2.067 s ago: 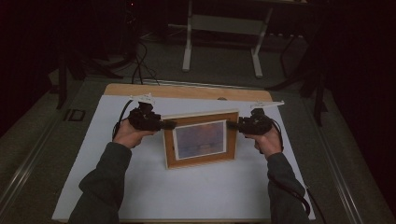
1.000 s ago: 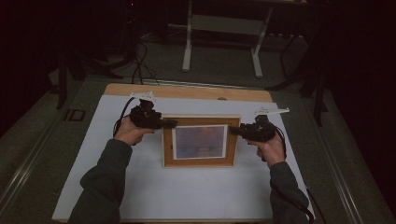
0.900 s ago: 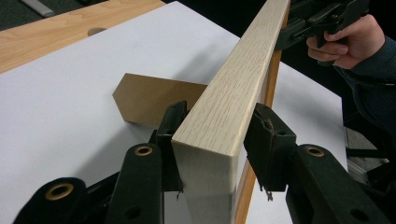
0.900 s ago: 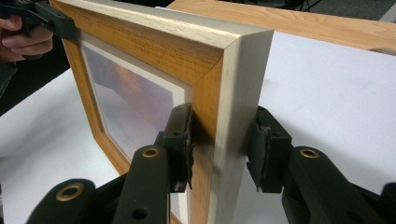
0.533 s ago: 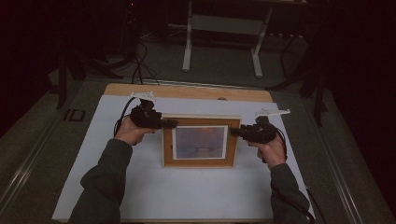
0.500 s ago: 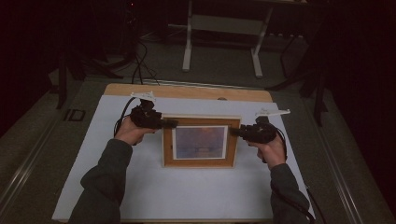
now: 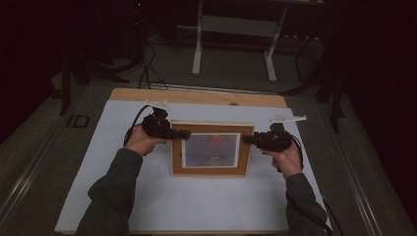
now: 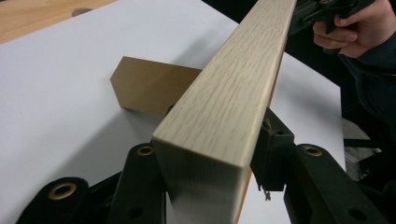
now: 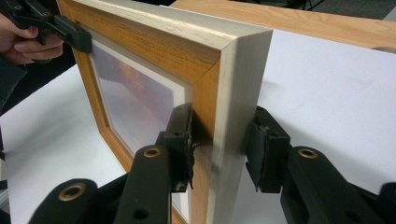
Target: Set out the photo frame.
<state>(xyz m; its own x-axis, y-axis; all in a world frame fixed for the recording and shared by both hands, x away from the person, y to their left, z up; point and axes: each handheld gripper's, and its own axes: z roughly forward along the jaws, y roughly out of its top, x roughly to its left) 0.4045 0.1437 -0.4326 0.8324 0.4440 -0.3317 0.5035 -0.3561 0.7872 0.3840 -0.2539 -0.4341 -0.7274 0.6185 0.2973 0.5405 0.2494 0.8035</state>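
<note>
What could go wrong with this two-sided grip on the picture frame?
The left gripper and right gripper each clamp only a narrow edge of the picture frame, so it might pivot or slip if one hand lags. The back stand could catch on the white sheet when lowered.

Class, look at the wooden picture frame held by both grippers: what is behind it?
Behind the picture frame a brown stand flap juts from its back over the white sheet. The frame's back panel and the flap's hinge are hidden by the frame's edge.

1 picture frame (image 7: 212, 150), 2 grippers, 1 white sheet (image 7: 147, 196).
</note>
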